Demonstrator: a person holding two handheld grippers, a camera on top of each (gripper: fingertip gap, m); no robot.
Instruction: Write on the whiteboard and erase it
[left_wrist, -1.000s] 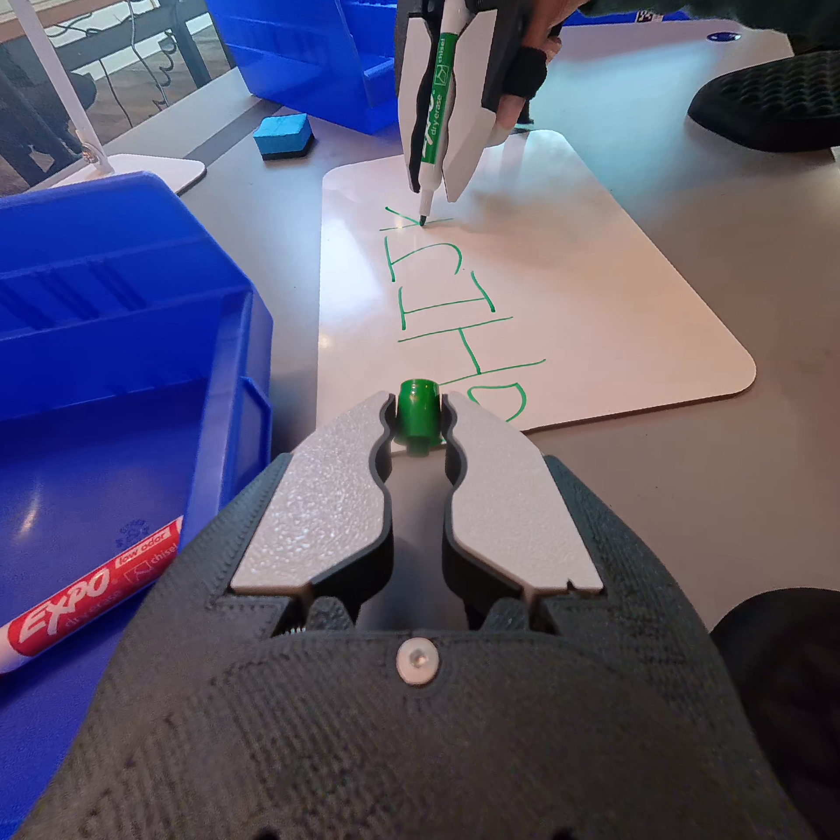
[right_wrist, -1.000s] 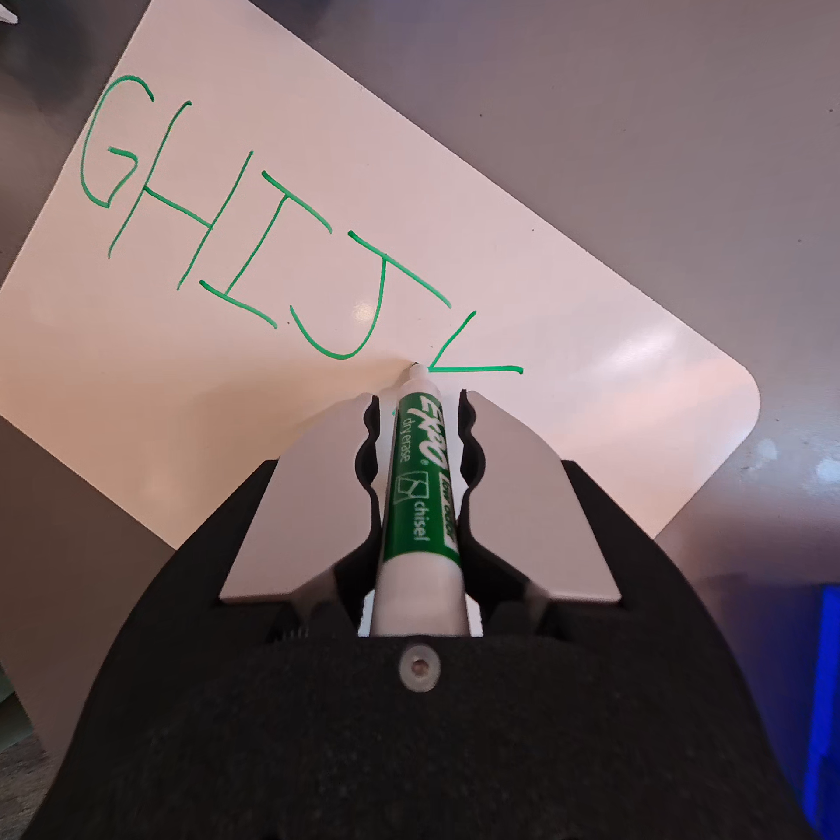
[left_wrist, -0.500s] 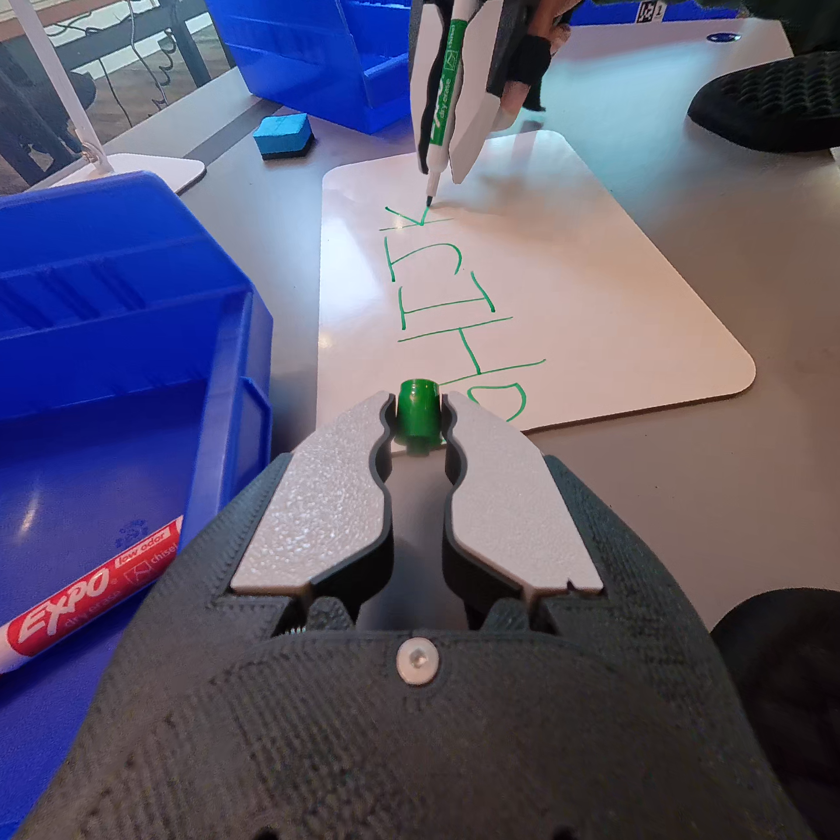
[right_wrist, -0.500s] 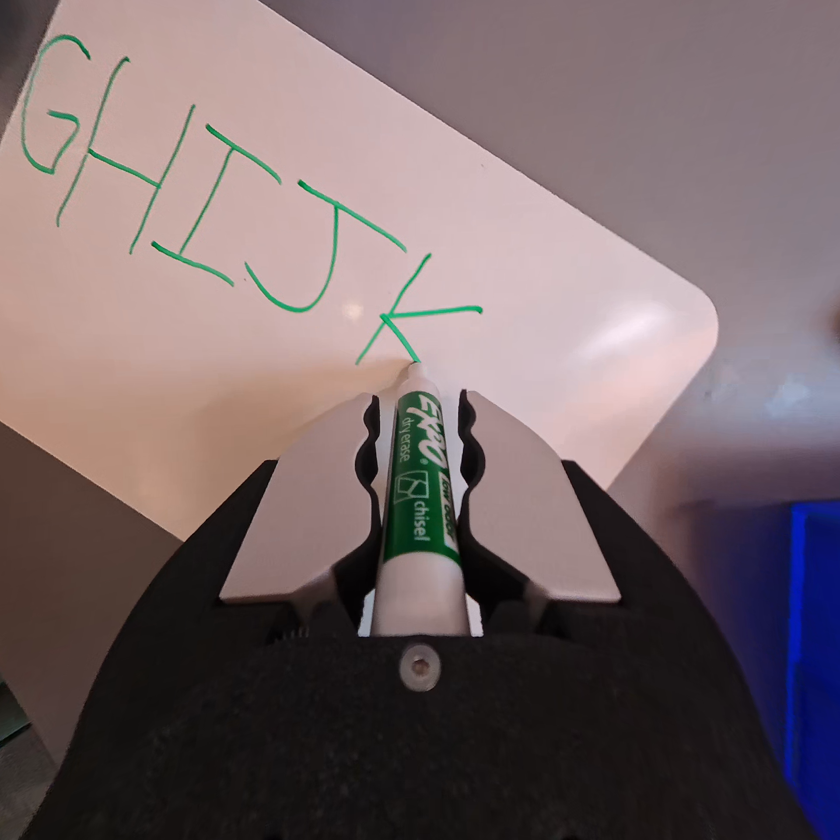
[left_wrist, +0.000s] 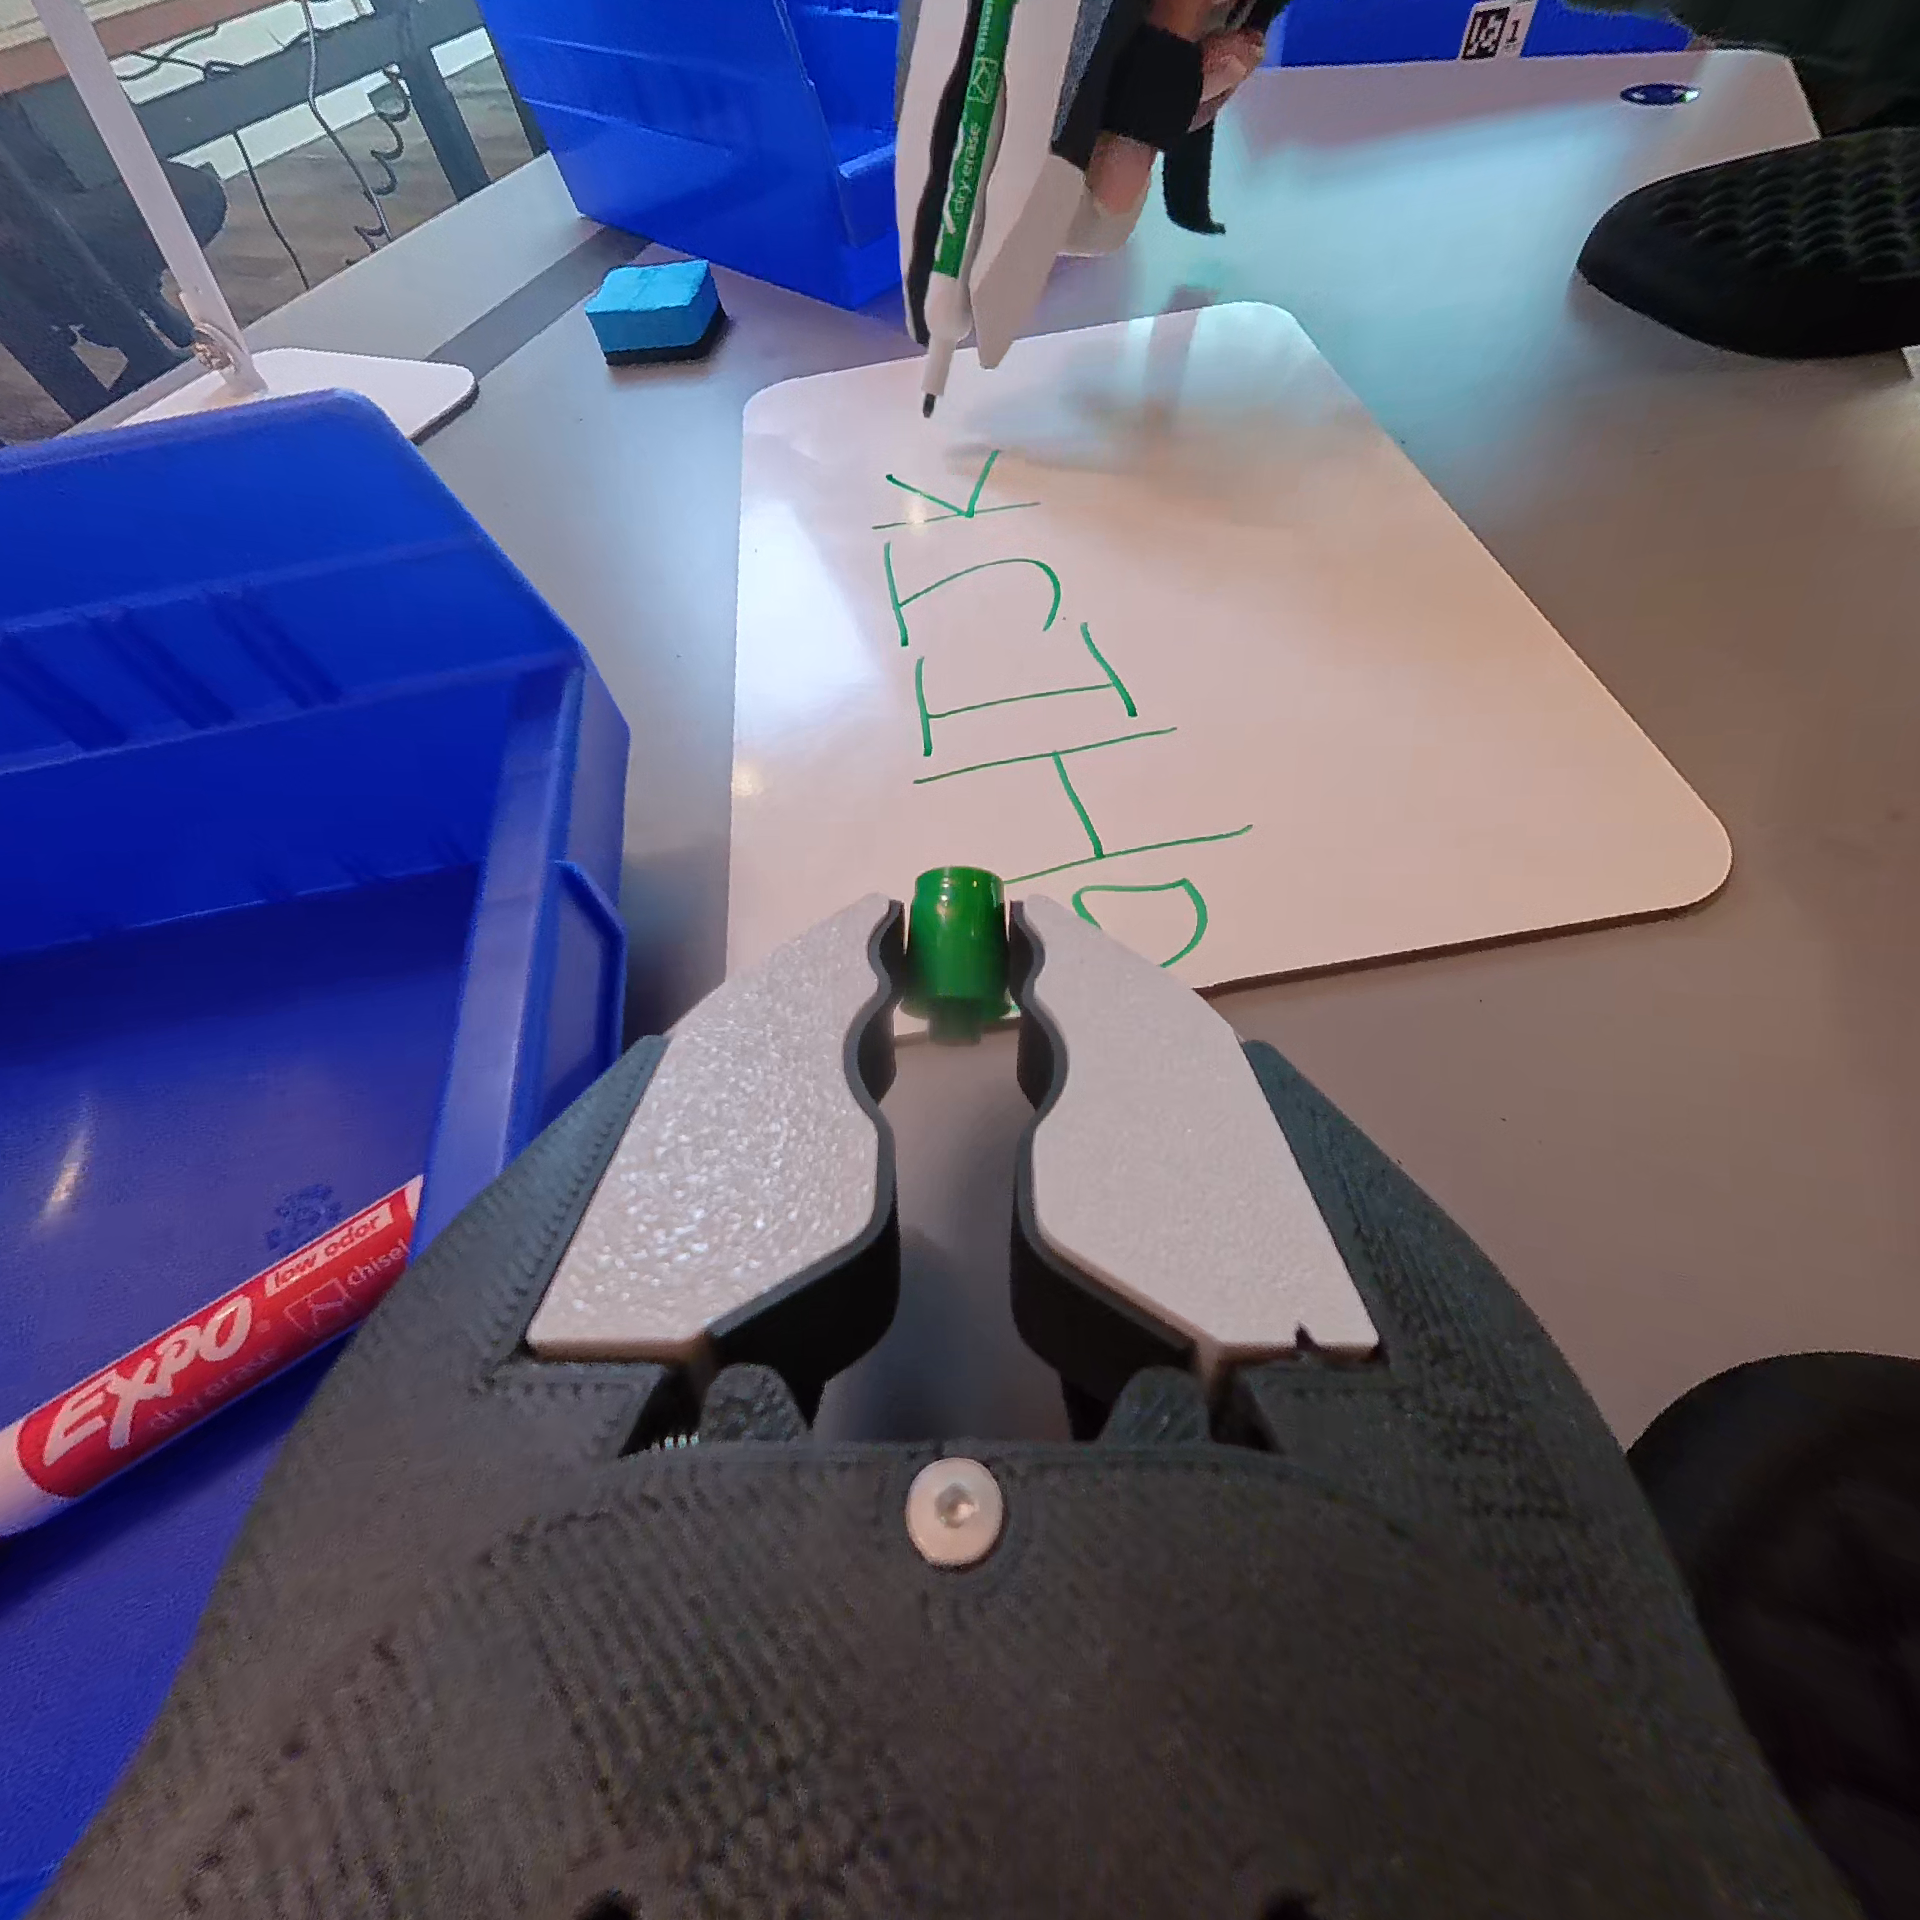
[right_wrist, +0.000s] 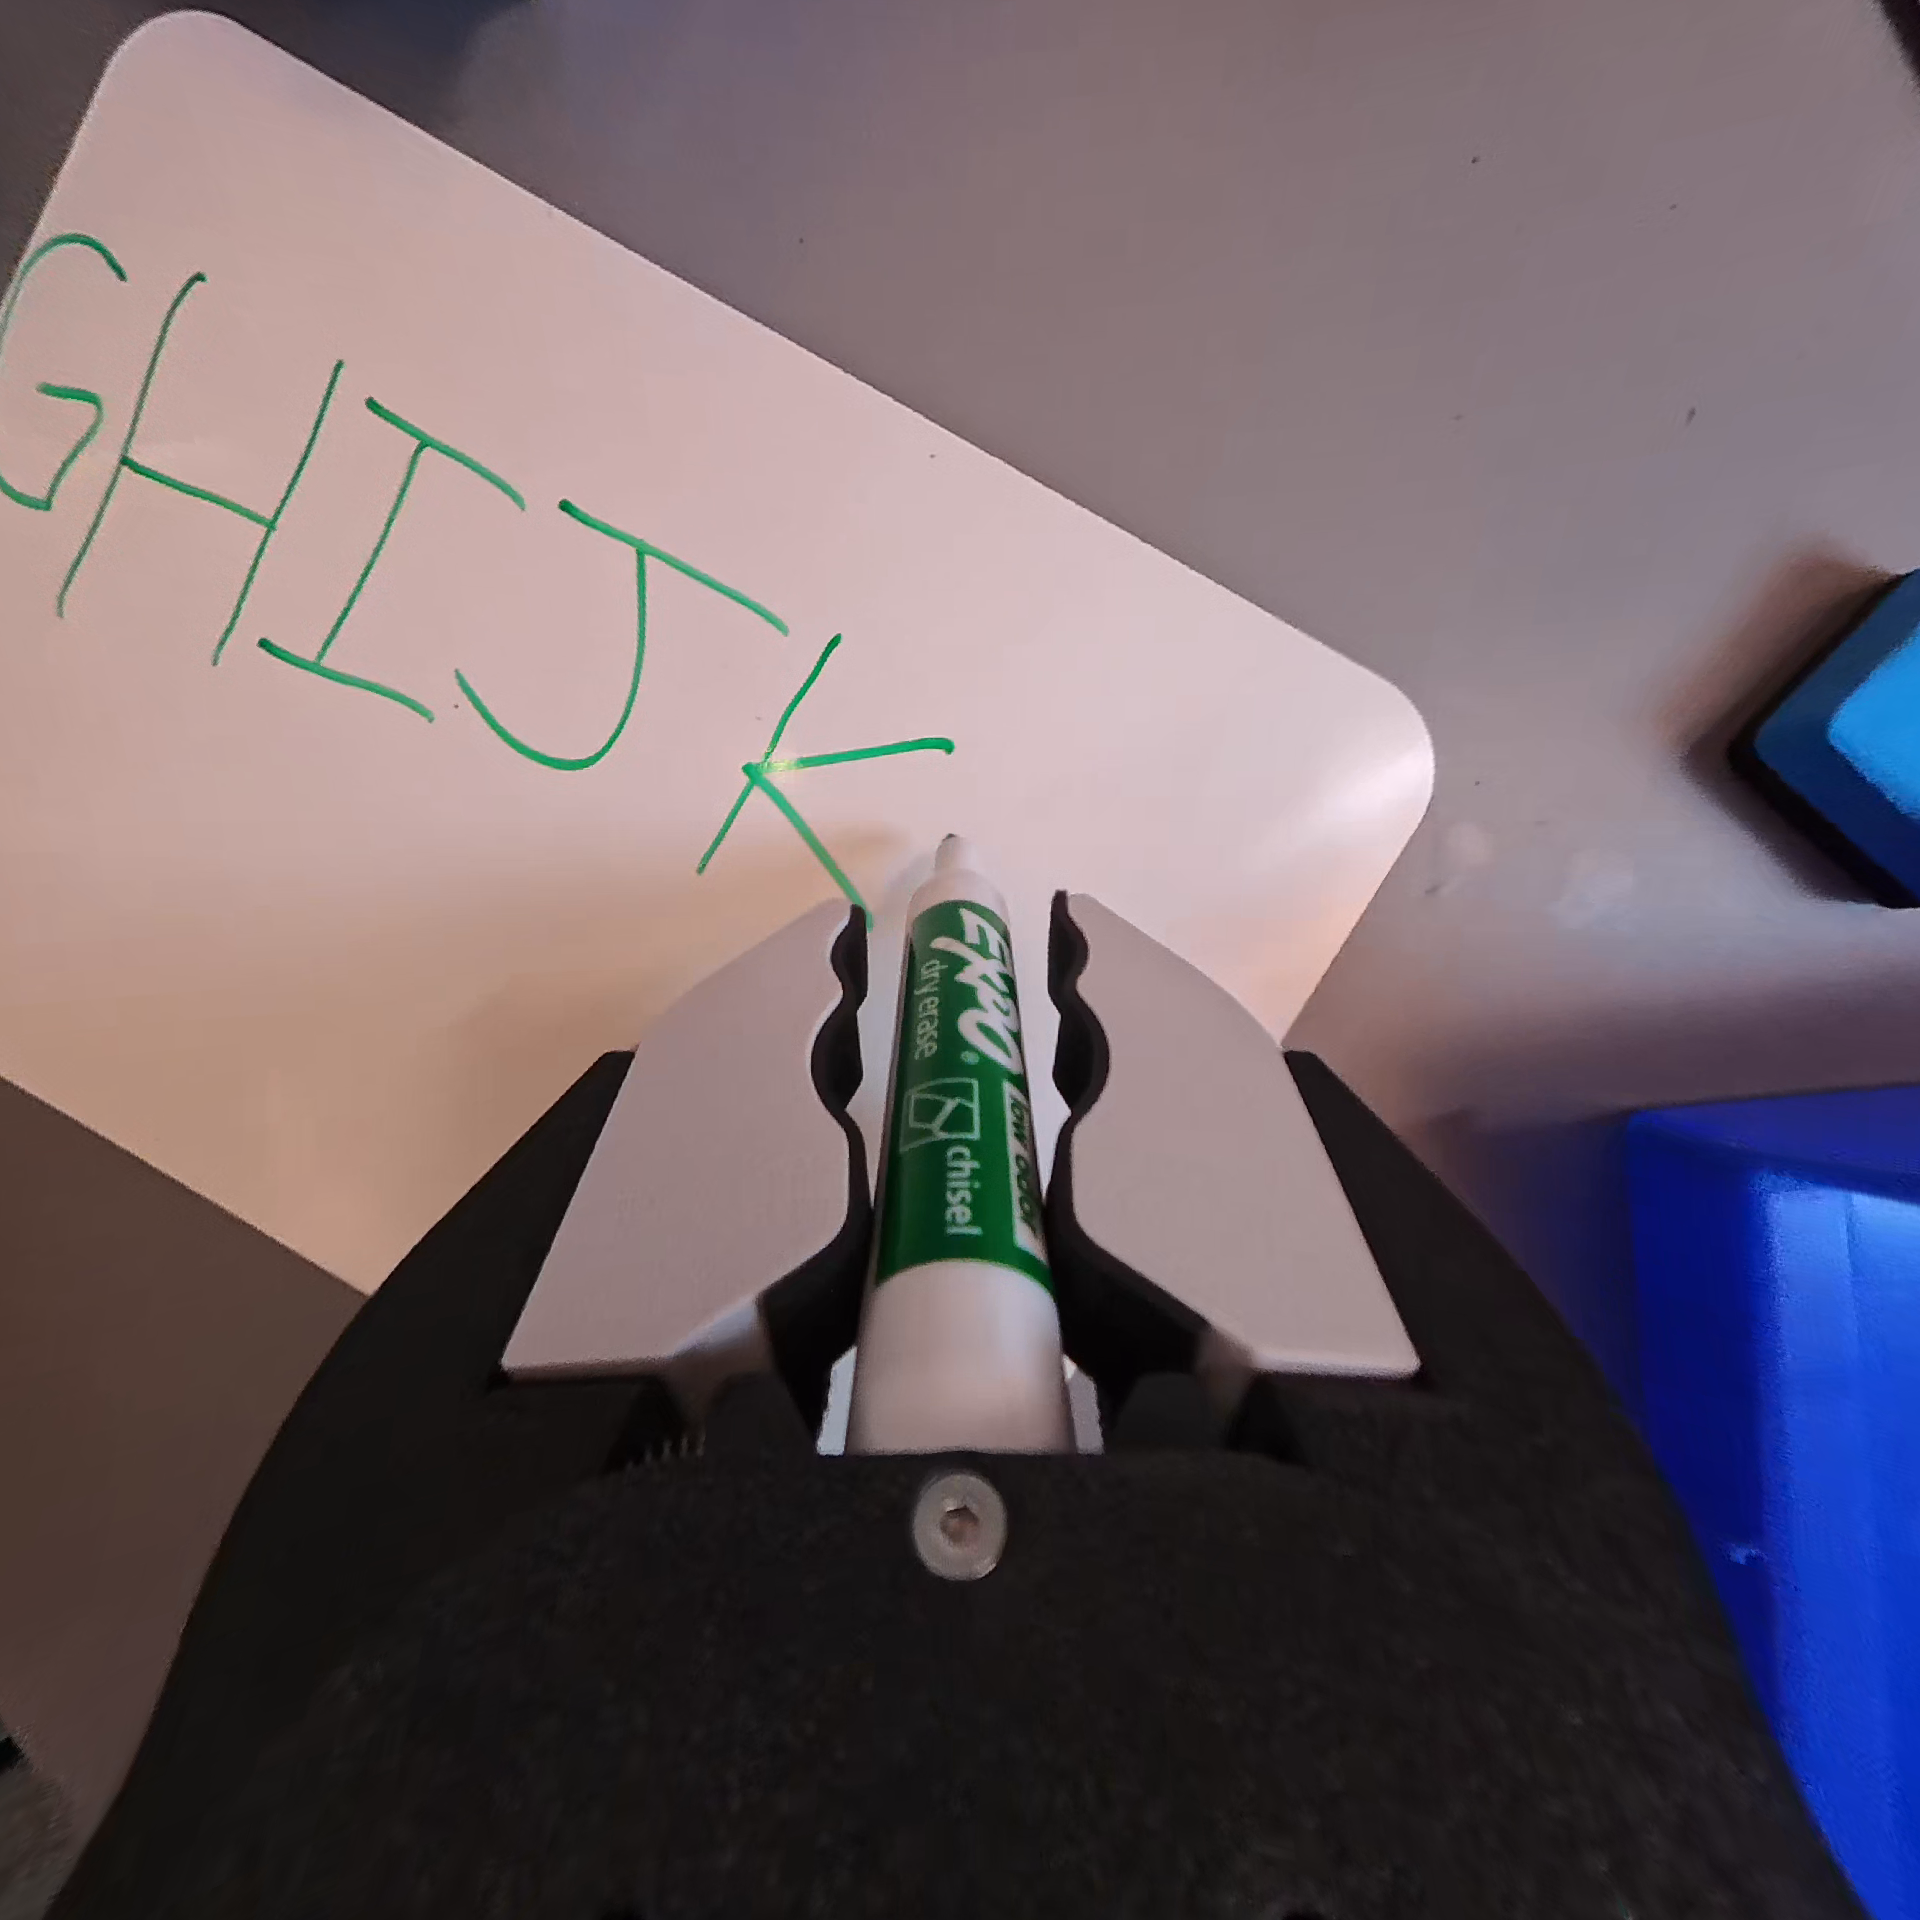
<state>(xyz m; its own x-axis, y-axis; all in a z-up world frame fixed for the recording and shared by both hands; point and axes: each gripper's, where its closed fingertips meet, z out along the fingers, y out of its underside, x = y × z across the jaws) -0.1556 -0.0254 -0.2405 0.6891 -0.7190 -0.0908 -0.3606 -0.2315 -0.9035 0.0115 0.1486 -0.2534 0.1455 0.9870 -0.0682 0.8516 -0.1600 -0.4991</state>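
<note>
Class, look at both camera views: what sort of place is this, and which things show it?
Probably a workshop or lab bench: blue storage bins on a grey table, beside a small whiteboard and eraser.

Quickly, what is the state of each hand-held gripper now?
Left hand-held gripper: closed on the green marker cap.
Right hand-held gripper: closed on the uncapped green marker.

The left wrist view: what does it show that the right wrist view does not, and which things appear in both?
Only the left wrist view: the left gripper pinching the green cap, and a red marker in the near blue bin.
Only the right wrist view: the marker's rear barrel at the right gripper's base.
Both: the whiteboard, the green marker held in the right gripper, the blue eraser.
</note>
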